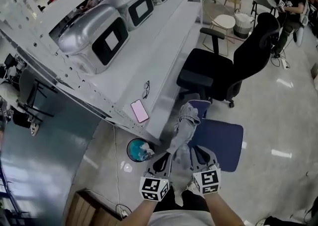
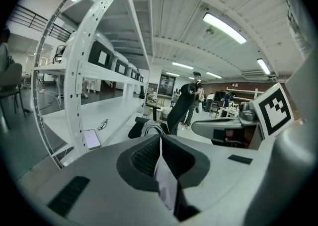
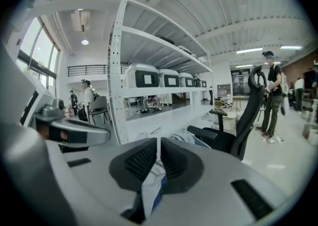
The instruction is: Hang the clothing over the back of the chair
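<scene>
A grey and blue garment [image 1: 186,123] hangs bunched in front of me, held from both sides. My left gripper [image 1: 164,163] is shut on a thin fold of the garment [image 2: 164,180], which runs down between its dark pads. My right gripper [image 1: 198,158] is shut on another fold of the garment [image 3: 151,185], grey with a blue edge. The black office chair [image 1: 233,66] stands just beyond the garment, its tall back [image 1: 261,34] turned to the far right. The chair [image 3: 246,115] shows ahead of the right gripper [image 3: 158,153]. The left gripper [image 2: 160,145] also points towards the chair [image 2: 176,108].
A white shelving bench [image 1: 164,56] runs along the left, with a pink phone [image 1: 139,111], glasses [image 1: 146,89] and grey machines [image 1: 99,36] on it. A teal bin [image 1: 139,149] stands under its edge. A blue panel [image 1: 221,143] lies below the garment. A person [image 1: 293,1] stands far right.
</scene>
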A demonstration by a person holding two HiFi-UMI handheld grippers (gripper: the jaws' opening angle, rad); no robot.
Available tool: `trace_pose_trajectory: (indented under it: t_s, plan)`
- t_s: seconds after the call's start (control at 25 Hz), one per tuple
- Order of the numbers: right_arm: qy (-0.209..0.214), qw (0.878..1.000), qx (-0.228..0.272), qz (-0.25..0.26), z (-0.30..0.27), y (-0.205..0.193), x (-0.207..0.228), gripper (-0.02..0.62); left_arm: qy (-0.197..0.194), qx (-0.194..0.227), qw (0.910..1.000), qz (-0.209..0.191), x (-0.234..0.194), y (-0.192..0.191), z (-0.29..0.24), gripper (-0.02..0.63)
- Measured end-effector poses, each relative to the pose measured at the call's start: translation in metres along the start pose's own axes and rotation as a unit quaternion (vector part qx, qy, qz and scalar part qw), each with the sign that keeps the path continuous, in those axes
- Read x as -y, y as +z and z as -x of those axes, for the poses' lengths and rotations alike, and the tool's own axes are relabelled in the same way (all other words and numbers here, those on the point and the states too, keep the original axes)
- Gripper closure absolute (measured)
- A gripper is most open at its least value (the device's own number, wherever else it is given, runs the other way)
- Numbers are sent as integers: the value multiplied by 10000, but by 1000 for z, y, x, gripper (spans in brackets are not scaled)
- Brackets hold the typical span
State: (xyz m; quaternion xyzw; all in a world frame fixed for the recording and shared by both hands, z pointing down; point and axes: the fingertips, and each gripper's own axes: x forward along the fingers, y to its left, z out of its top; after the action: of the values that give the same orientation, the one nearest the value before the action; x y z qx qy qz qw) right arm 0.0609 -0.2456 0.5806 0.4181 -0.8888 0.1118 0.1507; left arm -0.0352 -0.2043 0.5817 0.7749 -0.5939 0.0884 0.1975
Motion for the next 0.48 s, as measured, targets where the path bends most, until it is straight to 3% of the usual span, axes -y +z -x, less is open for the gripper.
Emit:
trace_pose_trajectory:
  t_s: [0.2,0.36,0.48]
  plan:
    - [165,9997,176,-32,1,11,-16,561,90,49,9997,-214,10,6,13,586]
    - [-5,9995,317,-62,5,22,-16,561,151,341,9984,-431,15,35,16,586]
    - [-163,9991,398,-10,12,35,-18,561,-13,658,9969,-434,20,62,23,586]
